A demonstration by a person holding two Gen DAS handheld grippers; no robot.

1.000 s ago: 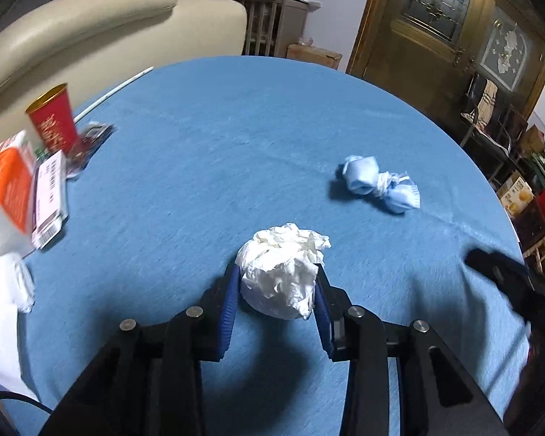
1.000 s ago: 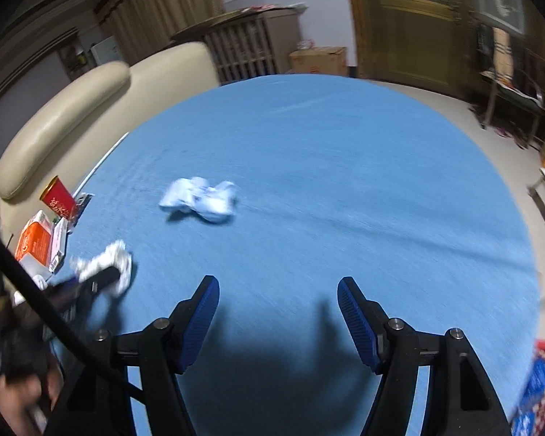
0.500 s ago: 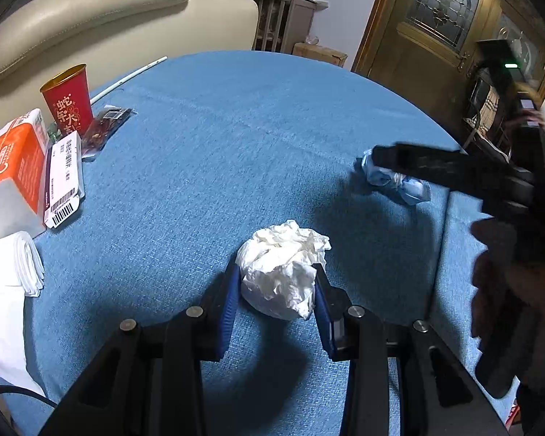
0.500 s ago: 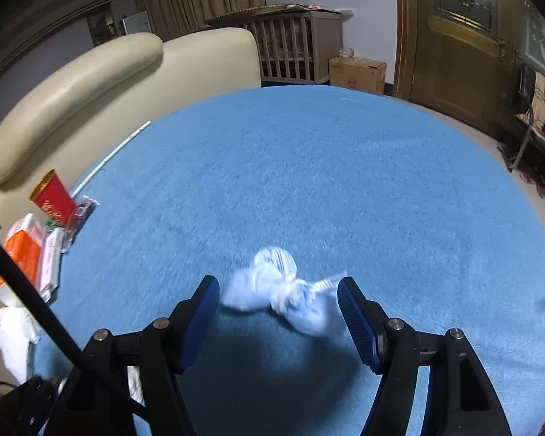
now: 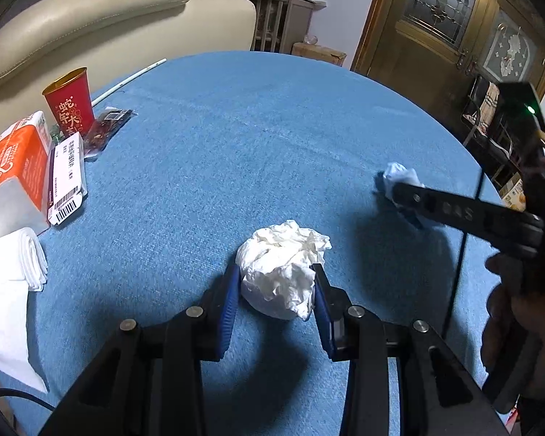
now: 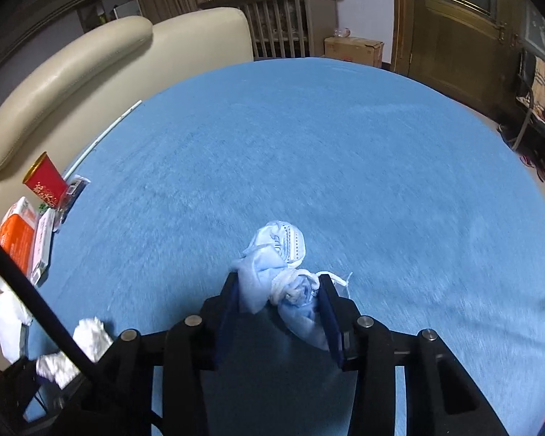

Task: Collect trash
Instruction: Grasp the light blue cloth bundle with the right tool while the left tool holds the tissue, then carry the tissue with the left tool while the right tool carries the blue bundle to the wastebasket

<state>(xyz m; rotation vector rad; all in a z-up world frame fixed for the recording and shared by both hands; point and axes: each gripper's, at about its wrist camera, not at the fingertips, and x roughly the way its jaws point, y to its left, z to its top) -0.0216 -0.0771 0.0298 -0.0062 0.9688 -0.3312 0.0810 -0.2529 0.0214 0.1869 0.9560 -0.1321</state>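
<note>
A round surface [image 5: 258, 138] covered in blue cloth is shown from both wrist views; the left hand-held gripper [image 5: 277, 292] is seen closed on a crumpled white tissue ball [image 5: 281, 276], which is pinched between its blue-padded fingers [image 5: 229, 312] and rests on the cloth; the right hand-held gripper [image 6: 278, 303] is seen closed about a crumpled light-blue face mask [image 6: 279, 272], whose white ear loops are bunched at its middle, the mask lying between the fingers [image 6: 330, 312] and in contact with both, its upper half projecting beyond the tips; in the left wrist view the same mask [image 5: 396, 174] is partly hidden behind the right hand-held gripper [image 5: 410, 200], well apart from the tissue ball; at the left edge of the surface a red paper cup [image 5: 69, 103] is seen standing upright, with a dark wrapper [image 5: 105, 127] just beside it, an orange carton [image 5: 12, 160] and a white labelled box [image 5: 67, 178] lying side by side, and folded white napkins [image 5: 11, 272] nearer the camera; a cream sofa [image 5: 91, 18] is visible behind the surface.
</note>
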